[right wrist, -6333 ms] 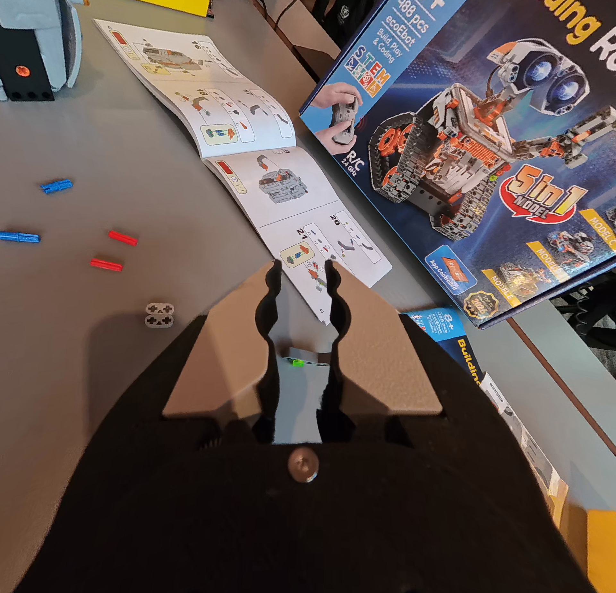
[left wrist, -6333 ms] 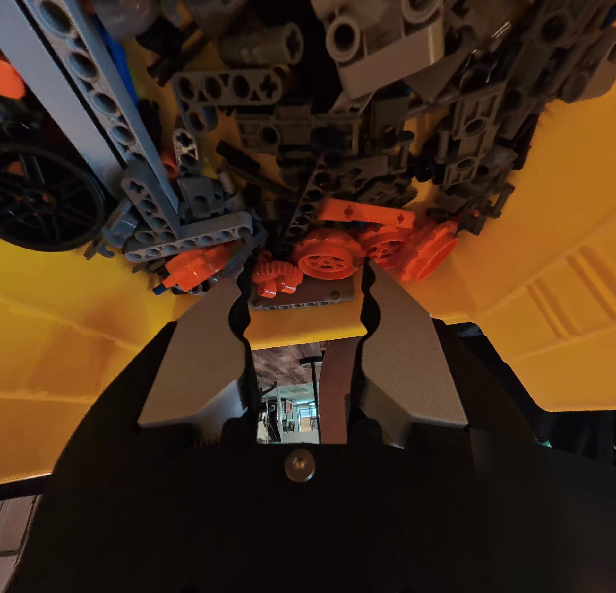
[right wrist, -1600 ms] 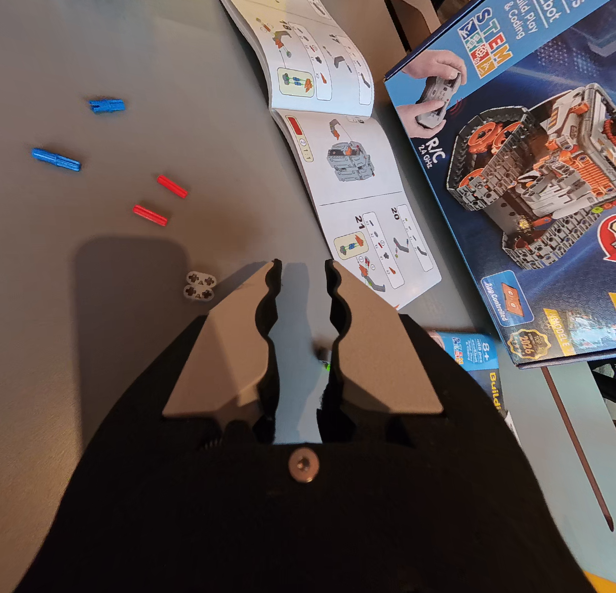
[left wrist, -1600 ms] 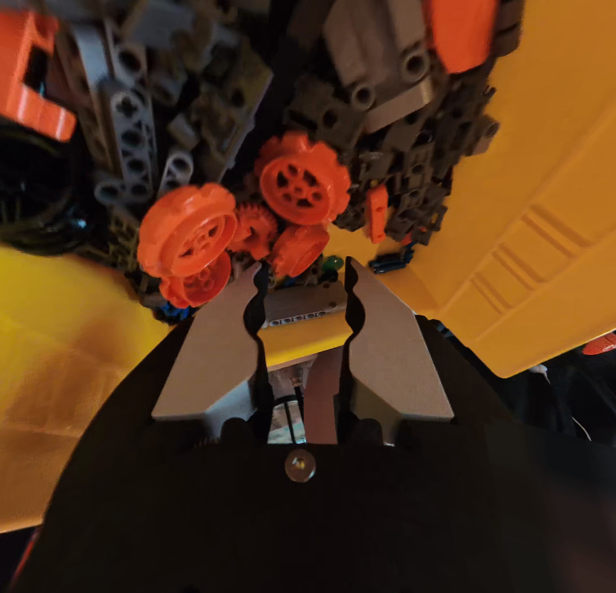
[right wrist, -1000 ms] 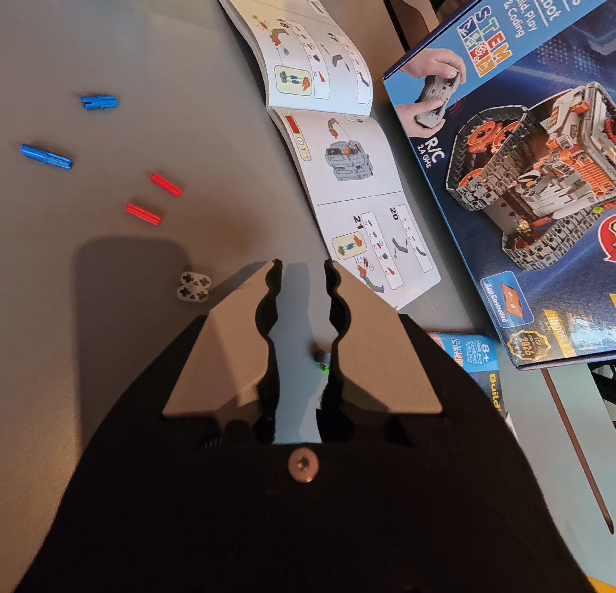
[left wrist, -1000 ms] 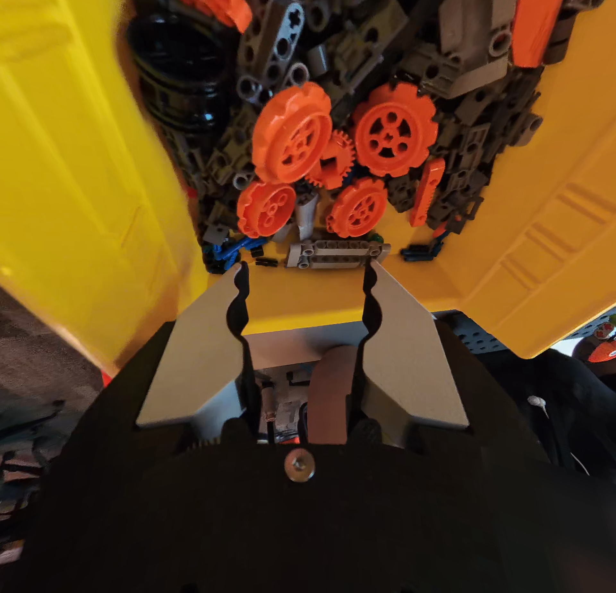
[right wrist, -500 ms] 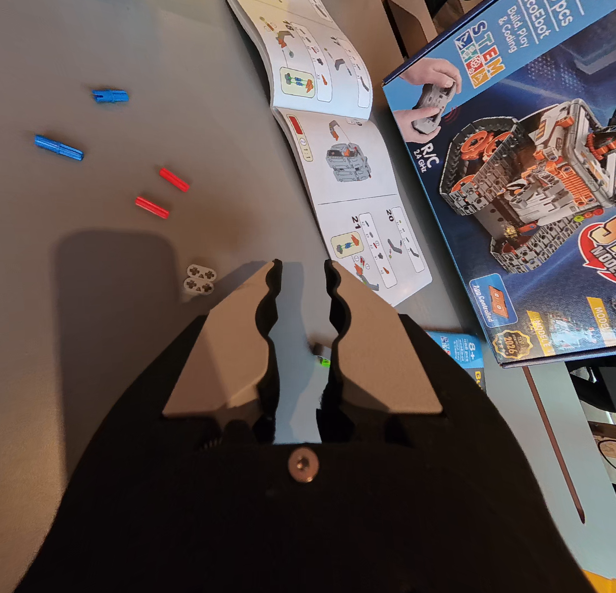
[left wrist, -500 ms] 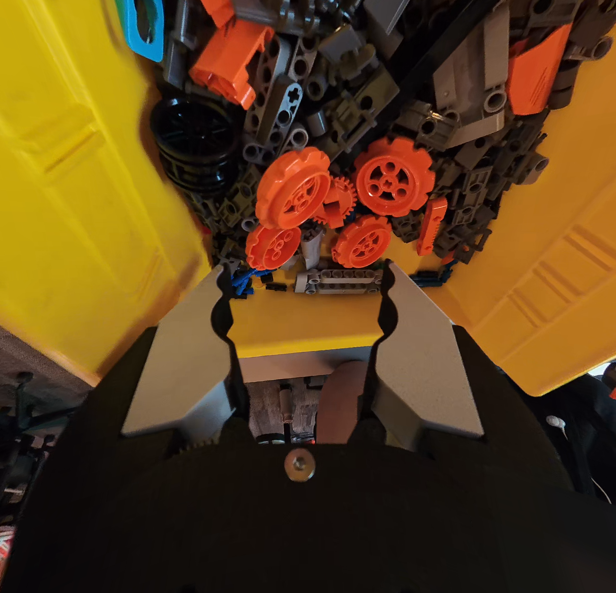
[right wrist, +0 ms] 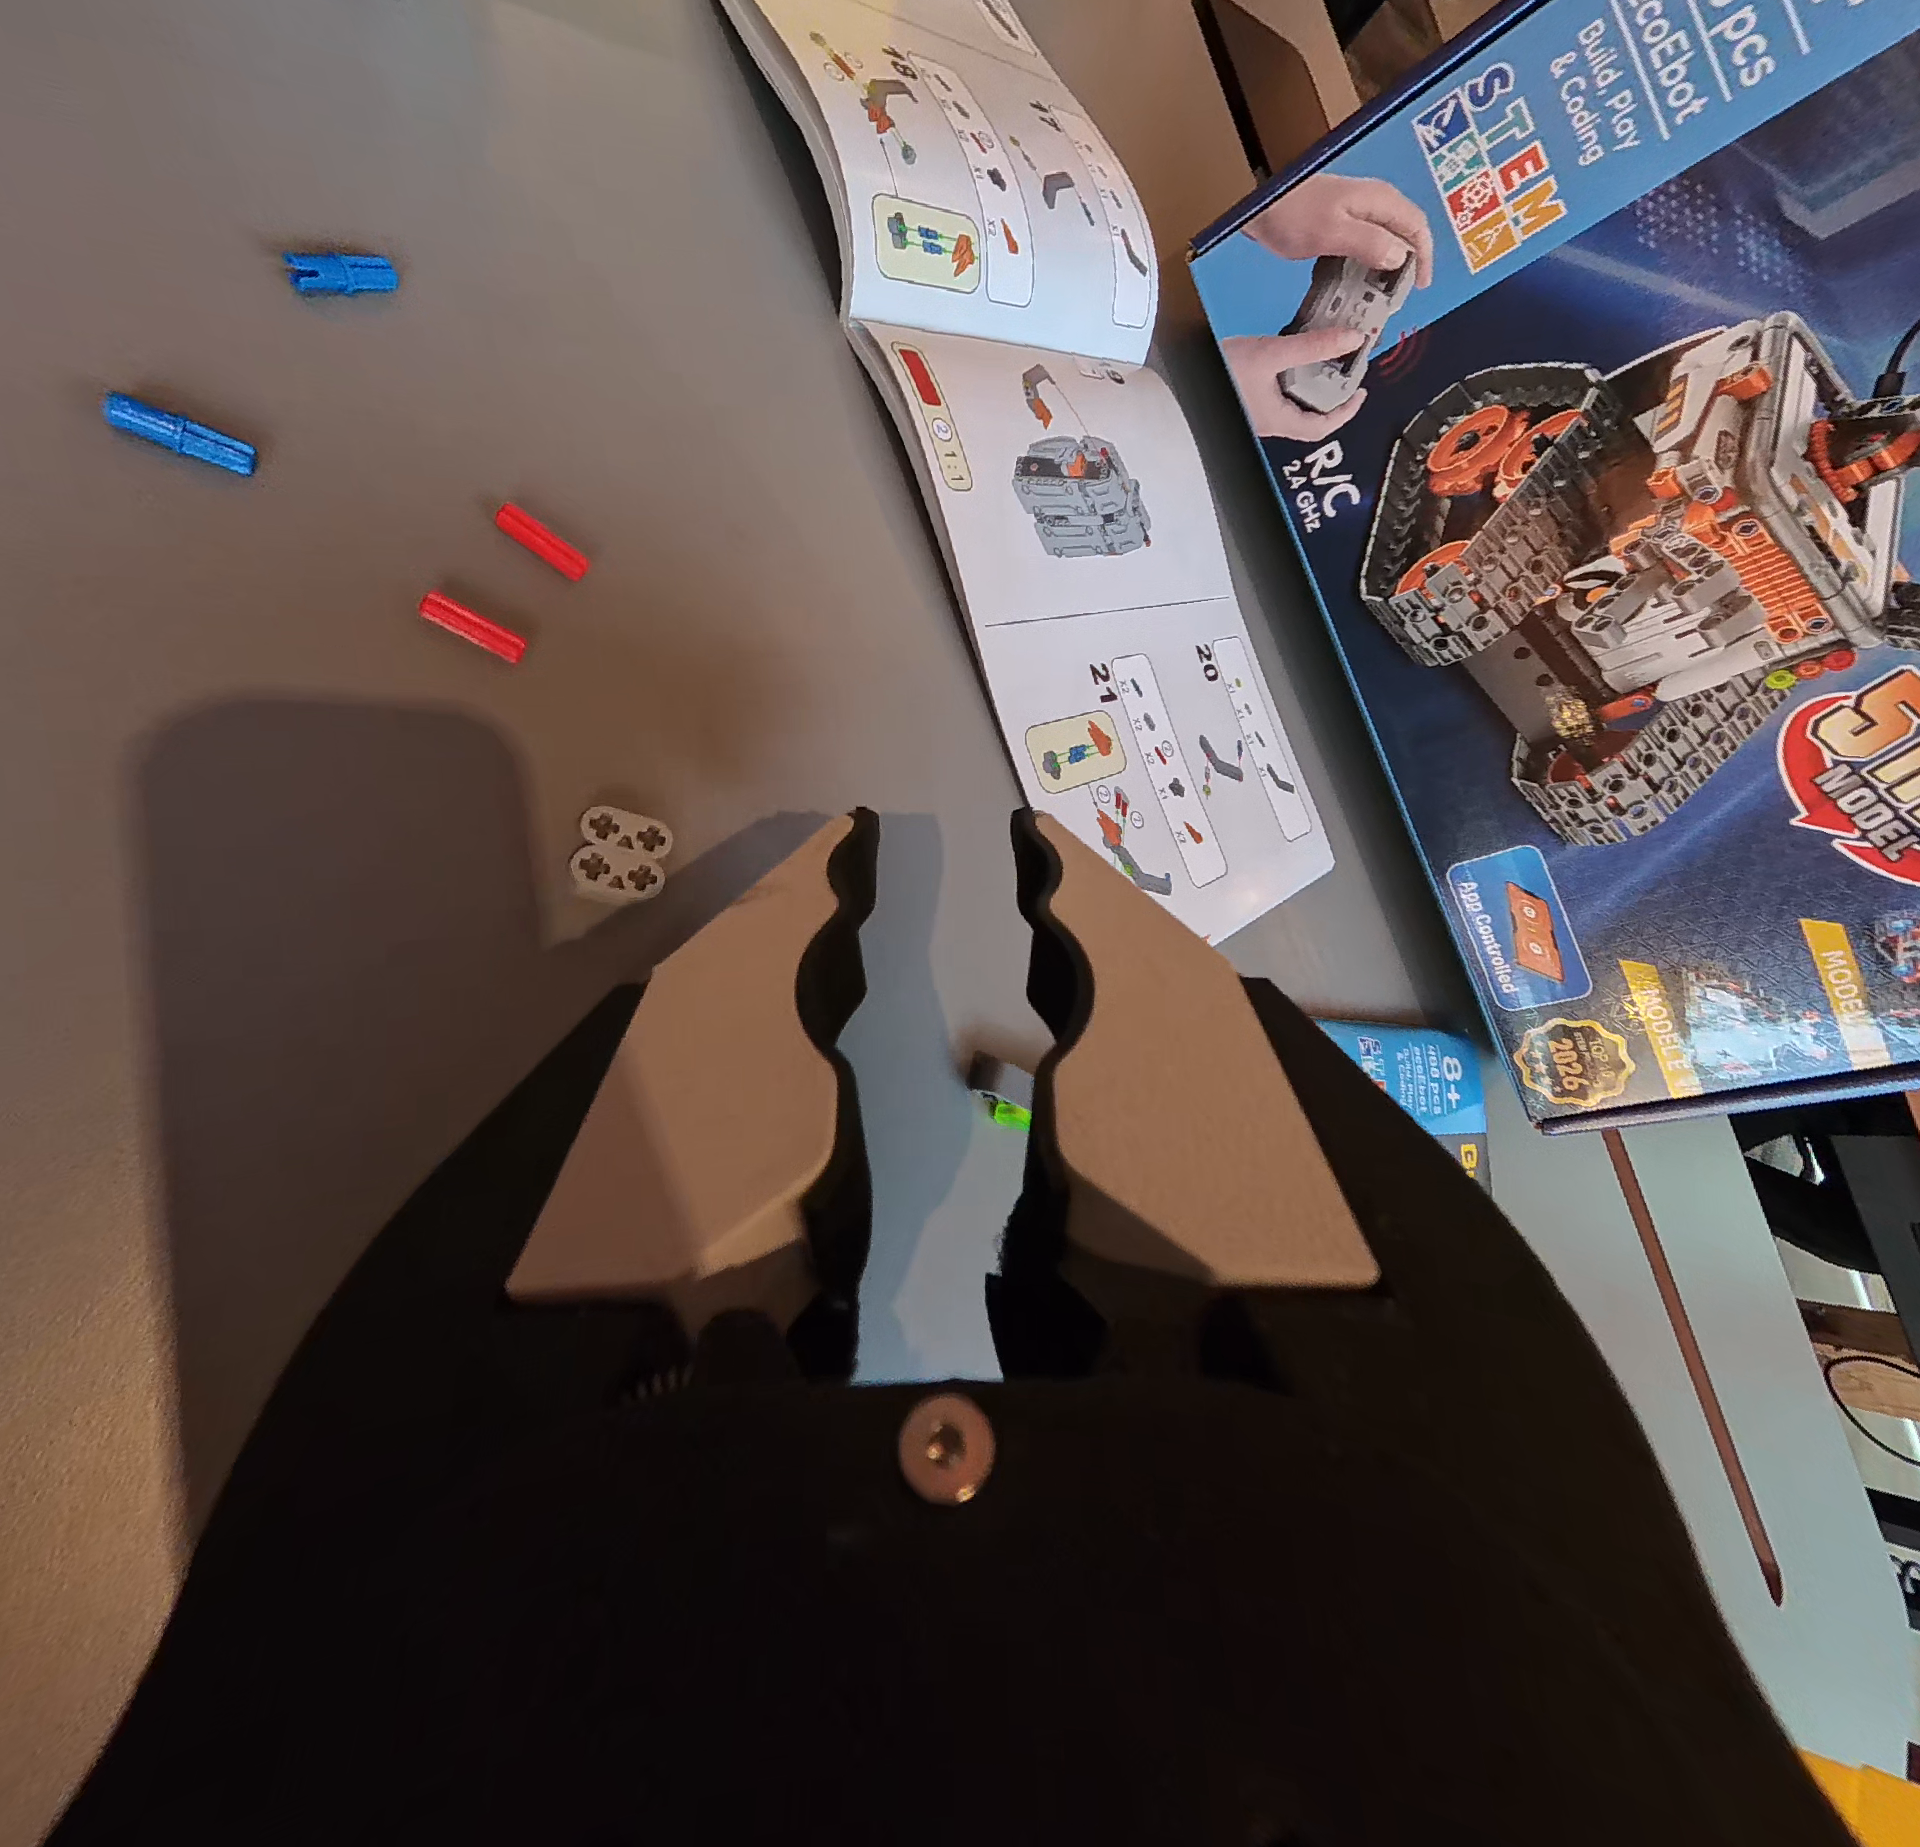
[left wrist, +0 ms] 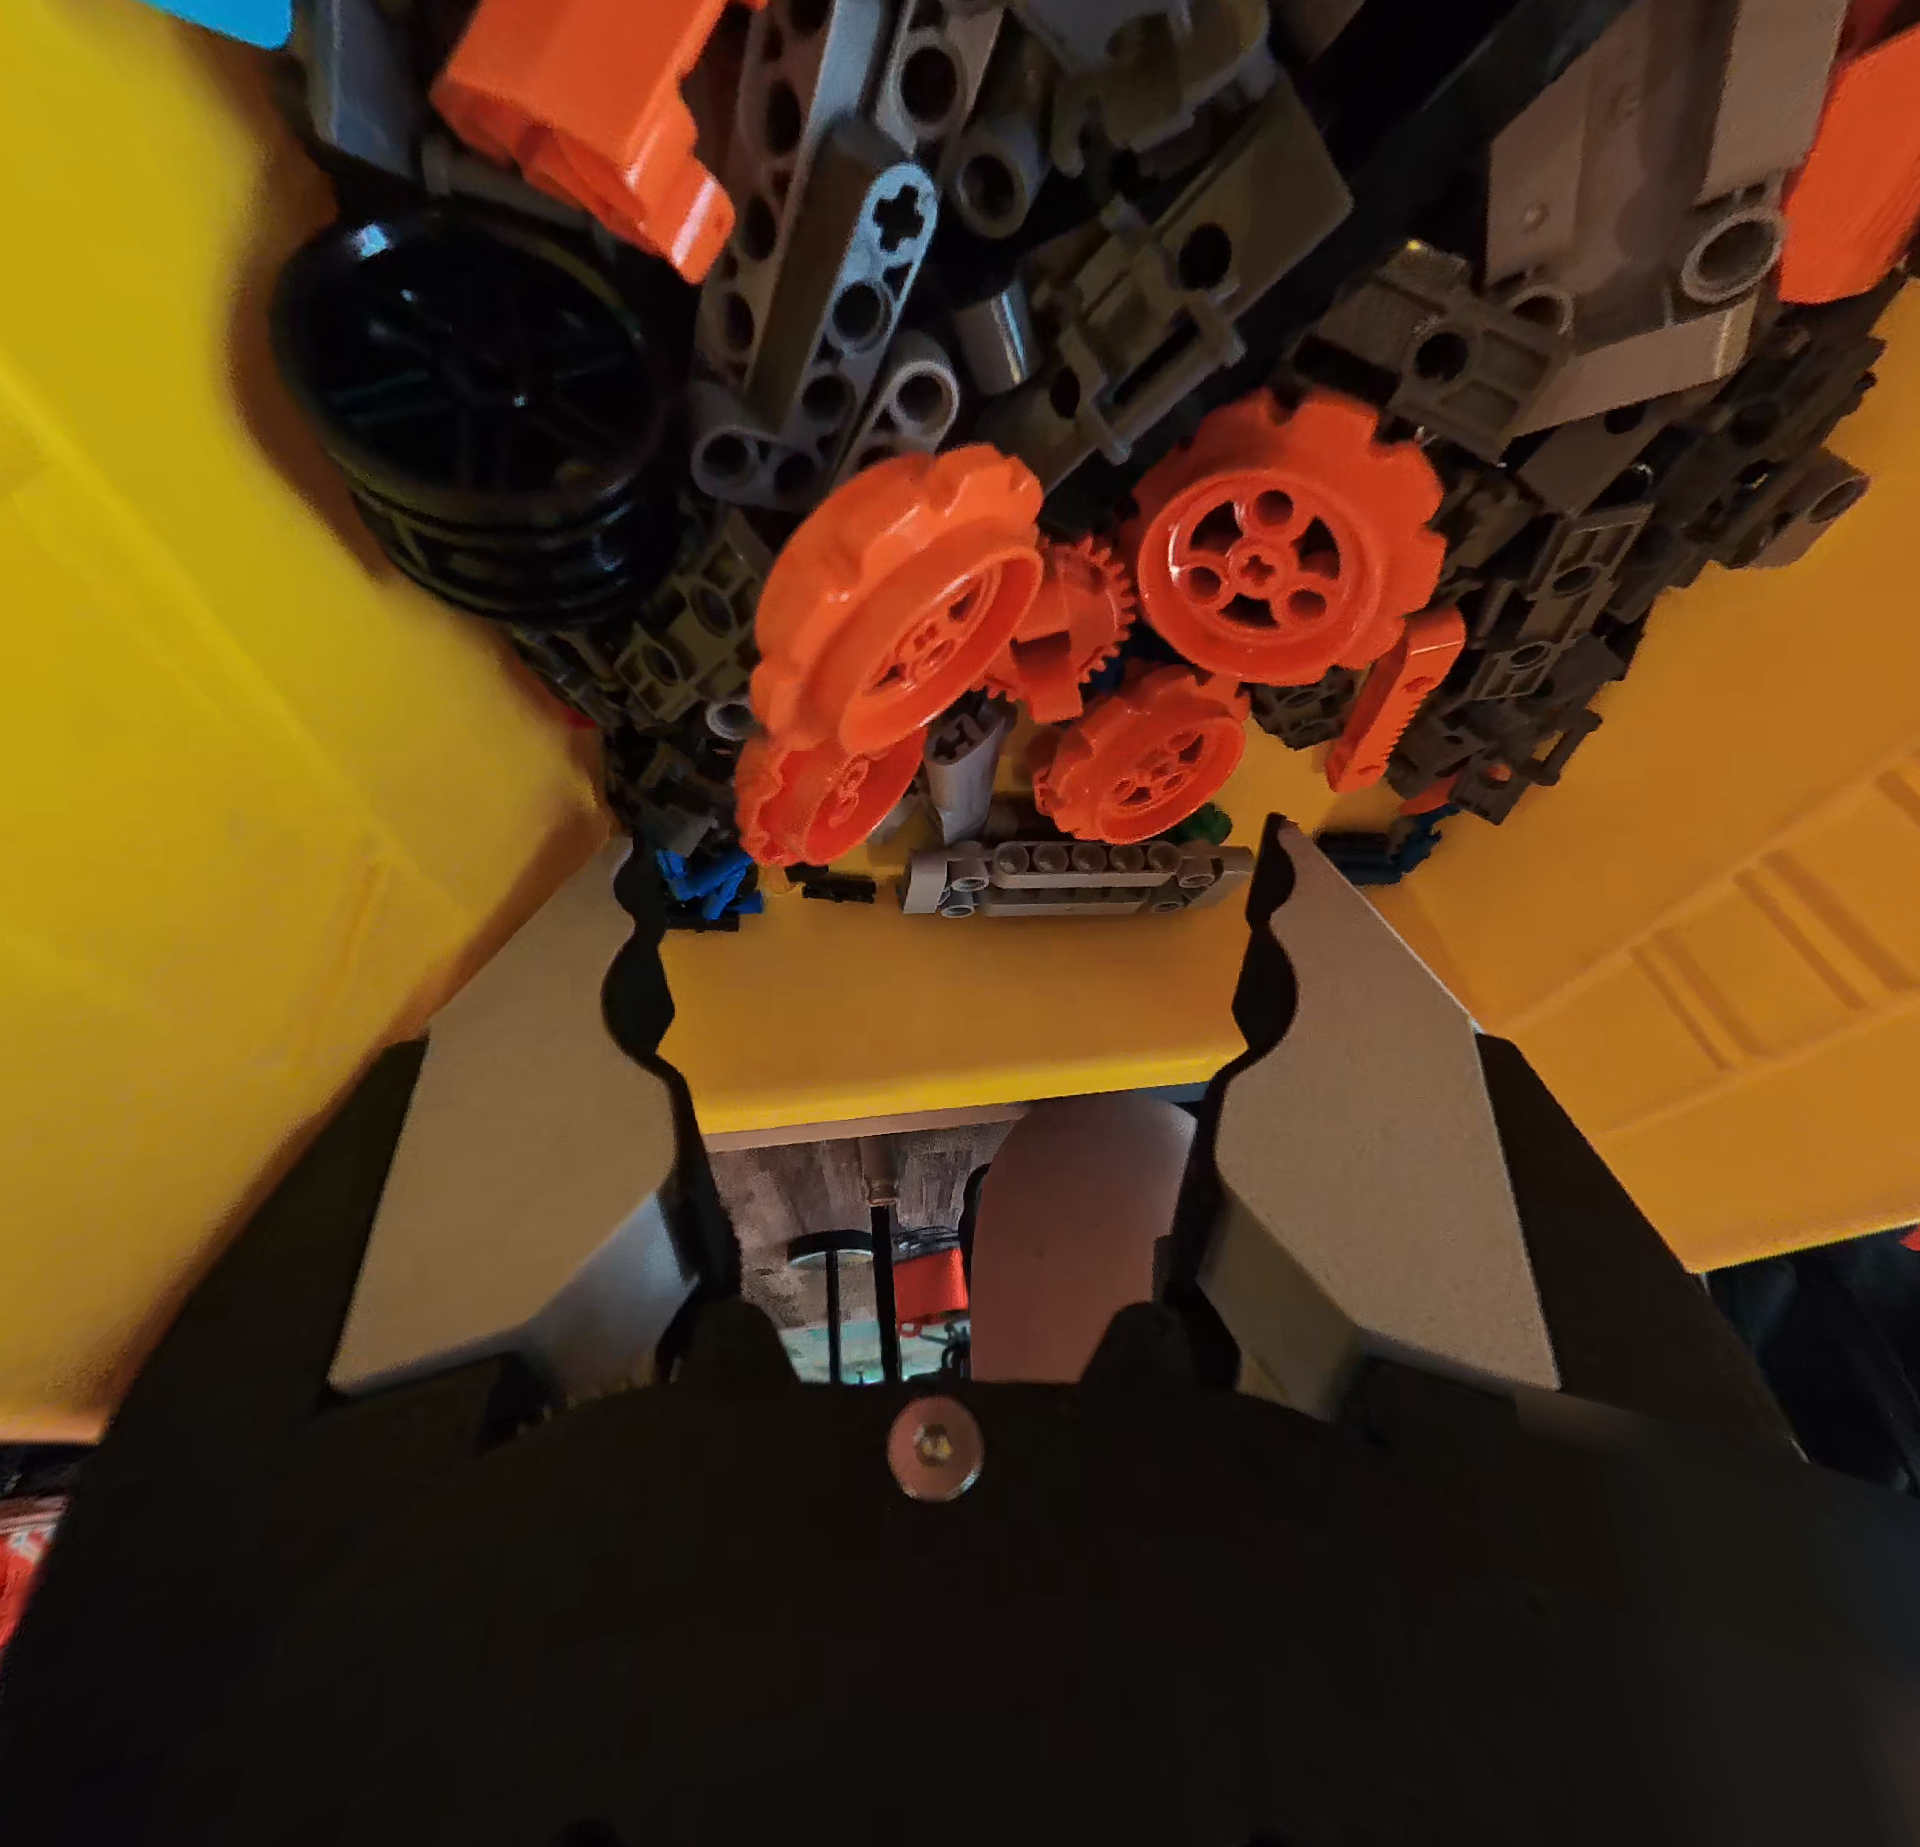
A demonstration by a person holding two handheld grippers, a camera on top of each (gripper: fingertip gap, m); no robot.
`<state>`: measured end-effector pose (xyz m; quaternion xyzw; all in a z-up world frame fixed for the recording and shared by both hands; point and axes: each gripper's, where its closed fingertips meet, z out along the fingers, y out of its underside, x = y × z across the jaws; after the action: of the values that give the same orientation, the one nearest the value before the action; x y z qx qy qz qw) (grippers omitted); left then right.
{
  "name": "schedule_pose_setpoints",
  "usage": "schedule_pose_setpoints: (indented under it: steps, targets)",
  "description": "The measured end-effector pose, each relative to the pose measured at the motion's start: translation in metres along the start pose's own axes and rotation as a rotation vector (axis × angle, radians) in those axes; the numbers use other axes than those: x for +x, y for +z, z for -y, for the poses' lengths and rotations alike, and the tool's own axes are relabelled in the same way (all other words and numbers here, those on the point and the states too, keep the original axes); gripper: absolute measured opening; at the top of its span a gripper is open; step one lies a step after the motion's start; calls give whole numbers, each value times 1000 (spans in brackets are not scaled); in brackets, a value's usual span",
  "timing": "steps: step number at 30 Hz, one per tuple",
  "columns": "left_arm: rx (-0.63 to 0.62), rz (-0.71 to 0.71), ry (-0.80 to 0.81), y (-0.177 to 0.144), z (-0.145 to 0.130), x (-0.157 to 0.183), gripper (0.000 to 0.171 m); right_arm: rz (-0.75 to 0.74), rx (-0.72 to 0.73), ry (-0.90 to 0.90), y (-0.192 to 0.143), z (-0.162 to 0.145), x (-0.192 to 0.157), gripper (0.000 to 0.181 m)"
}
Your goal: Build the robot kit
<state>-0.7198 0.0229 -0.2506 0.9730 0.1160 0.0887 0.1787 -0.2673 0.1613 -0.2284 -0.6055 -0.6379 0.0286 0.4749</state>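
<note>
Two sets of tongs here: left tongs (left wrist: 951, 862) spread wide, empty, over the yellow plastic bin (left wrist: 935, 1028) beside a grey holed beam (left wrist: 1070, 875); right tongs (right wrist: 943, 829) slightly apart, empty, above the grey table (right wrist: 644, 363)

dim, warm light; wide-angle warping, blurred edges, soft shadow on table (right wrist: 623, 239).

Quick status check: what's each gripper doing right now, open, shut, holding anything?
Left gripper: open wide, empty, over the yellow bin, nearest a grey beam.
Right gripper: open, narrow gap, empty, above the grey table.
</note>
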Motion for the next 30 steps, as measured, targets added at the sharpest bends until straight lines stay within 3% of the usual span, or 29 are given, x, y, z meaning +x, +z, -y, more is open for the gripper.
schedule_pose_setpoints:
  steps: [5,11,19,30]
  targets:
    - [56,-42,40,-7,13,17,89,5,-3,-3,0,-1,-1,26]
    - [23,14,117,-5,14,27,93,-5,-9,9,1,-3,2,26]
    - [53,-1,205,-8,21,49,84,-51,20,26,-5,0,12,27]
    - [89,-28,248,-13,26,65,71,-233,19,183,-21,-10,55,32]
